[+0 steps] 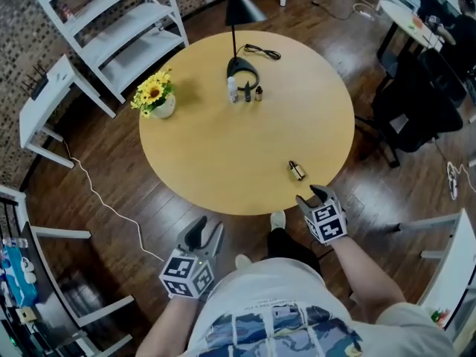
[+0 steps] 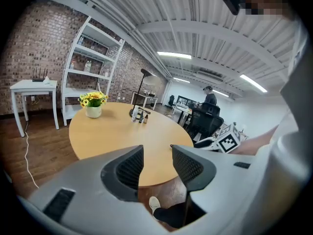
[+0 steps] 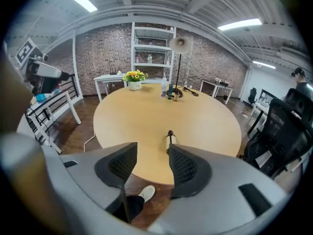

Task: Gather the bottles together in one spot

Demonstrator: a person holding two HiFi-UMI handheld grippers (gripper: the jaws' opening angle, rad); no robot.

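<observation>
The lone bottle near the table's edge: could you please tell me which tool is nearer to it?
Right. The right tool is just off the table edge beside the lone bottle; the left tool is farther off, over the floor.

the lying bottle [image 3: 169,138] sits just beyond the fingertips of the right gripper [image 3: 151,153], its near end hidden behind the right-hand finger [image 3: 188,168]. far ahead of the fingers, three standing bottles [image 1: 245,91] are too small to read their labels. the lamp [image 1: 239,10] is cut off by the head view's top edge.
</observation>
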